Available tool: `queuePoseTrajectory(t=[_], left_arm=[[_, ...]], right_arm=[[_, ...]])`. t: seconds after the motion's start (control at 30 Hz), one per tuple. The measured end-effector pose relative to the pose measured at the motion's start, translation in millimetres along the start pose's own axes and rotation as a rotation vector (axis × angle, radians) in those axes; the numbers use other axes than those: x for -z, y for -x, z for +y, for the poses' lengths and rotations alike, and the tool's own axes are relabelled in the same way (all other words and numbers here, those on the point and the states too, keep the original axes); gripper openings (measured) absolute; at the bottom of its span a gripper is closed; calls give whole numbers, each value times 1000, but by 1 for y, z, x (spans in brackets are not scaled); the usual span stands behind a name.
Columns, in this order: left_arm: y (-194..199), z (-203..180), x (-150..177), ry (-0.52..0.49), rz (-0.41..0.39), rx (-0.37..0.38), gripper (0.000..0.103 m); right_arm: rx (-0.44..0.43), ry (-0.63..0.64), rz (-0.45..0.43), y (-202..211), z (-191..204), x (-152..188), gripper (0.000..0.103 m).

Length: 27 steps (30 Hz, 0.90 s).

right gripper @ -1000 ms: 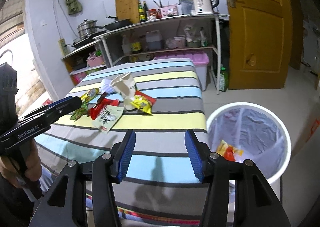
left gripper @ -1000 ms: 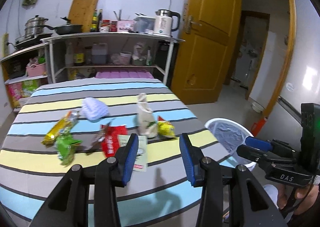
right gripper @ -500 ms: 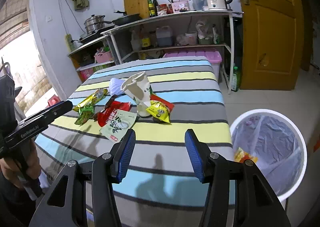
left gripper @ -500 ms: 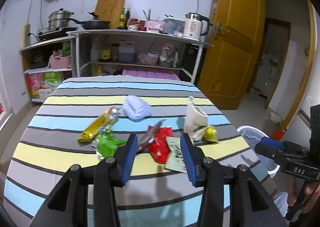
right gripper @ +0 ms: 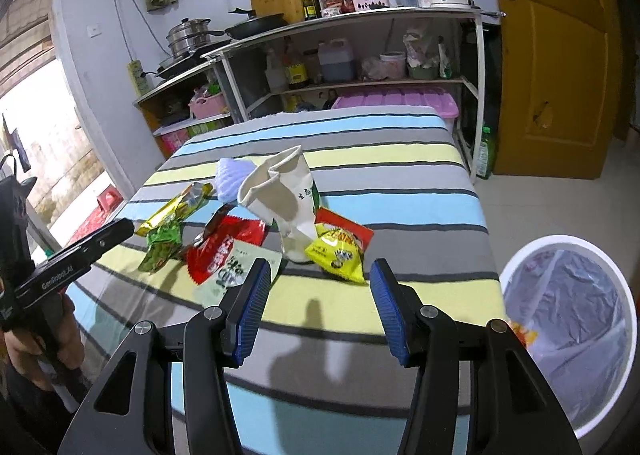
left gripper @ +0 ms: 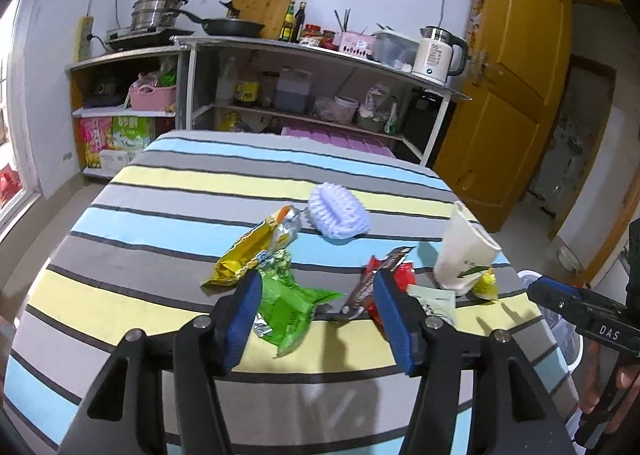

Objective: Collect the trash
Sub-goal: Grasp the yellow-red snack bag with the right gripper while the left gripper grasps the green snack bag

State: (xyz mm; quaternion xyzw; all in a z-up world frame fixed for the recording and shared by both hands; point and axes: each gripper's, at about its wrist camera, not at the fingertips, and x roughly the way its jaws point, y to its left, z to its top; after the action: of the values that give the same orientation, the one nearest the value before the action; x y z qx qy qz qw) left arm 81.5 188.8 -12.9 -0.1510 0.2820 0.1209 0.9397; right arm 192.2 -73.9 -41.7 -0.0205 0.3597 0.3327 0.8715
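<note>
While both claws hang spread and empty over the near edge of the striped counter (left gripper: pixel 168 191), the litter sits in one loose cluster just ahead of them. Directly in front of the left claw (left gripper: pixel 318 295), almost between its blue pads, lies a crumpled green wrapper (left gripper: pixel 292 305); a dark red-ended wrapper (left gripper: pixel 378 275) lies just off its right pad, and a yellow-gold snack bag (left gripper: pixel 256 247) just beyond the green one. Farther off sits a pale knitted lump (left gripper: pixel 338 211).

Ahead of the right claw (right gripper: pixel 316 295) and slightly to its left lies a flat white-green sachet (right gripper: pixel 236 271), touching a red packet (right gripper: pixel 224 243); slightly to its right is a small yellow packet (right gripper: pixel 338 253). Behind those stands a crushed paper cup (right gripper: pixel 284 195), leaning. Well to this claw's right, on the floor, is the lined white trash bin (right gripper: pixel 568 287), some litter already inside.

All of this looks feather-light, thin and slick; film wrappers will likely slide or flatten if pinched from above. Raised crinkled edges seem the best hold: the green wrapper's puffed middle, the cup's folded rim.
</note>
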Motion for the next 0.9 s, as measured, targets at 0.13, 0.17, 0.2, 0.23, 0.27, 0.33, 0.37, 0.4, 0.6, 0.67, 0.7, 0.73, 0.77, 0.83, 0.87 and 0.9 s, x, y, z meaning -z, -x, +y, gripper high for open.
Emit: queuePoseTrajectory(t=[0.13,0.17,0.2,0.23,0.27,0.33,0.37,0.4,0.6,0.67,0.7,0.73,0.77,0.83,0.87,0.9], left_arm=[[-12,4,0,11,31,-18,60],[-15,6,0,16,37,-21,60],[-17,7,0,21,43,-26,60],[-20,8,-1,27,48,-29,60],[-22,9,0,34,55,-32,60],[-26,13,0,52,69,-39,60],[-28,15,1,63,77,-44,60],[-31,16,0,72,83,-48,60],[-43,19,3,104,125,-56,60],[-46,18,4,109,139,-54,60],[-47,19,5,111,146,-54,60],[-48,19,6,115,154,-52,60],[-48,20,6,120,162,-50,60],[-50,21,7,124,173,-47,59],[-50,20,8,123,179,-48,57],[-51,19,8,120,184,-51,51]], right_arm=[[-5,-28,17,-16,-5,-6,53],[-7,-38,22,-20,-6,-7,53],[-9,-45,26,-23,-7,-8,53],[-12,-54,31,-27,-9,-10,53],[-13,-61,33,-30,-9,-11,53],[-14,-76,39,-36,-13,-13,53],[-14,-81,41,-38,-13,-14,53],[-13,-89,47,-43,-14,-15,53],[3,-122,100,-64,-21,-18,53],[-1,-135,121,-70,-23,-16,53],[-1,-138,127,-71,-24,-15,53],[0,-138,125,-71,-25,-14,53],[1,-136,124,-71,-25,-14,53],[4,-130,125,-70,-25,-13,46],[7,-125,125,-70,-23,-13,46],[10,-122,123,-69,-23,-13,46]])
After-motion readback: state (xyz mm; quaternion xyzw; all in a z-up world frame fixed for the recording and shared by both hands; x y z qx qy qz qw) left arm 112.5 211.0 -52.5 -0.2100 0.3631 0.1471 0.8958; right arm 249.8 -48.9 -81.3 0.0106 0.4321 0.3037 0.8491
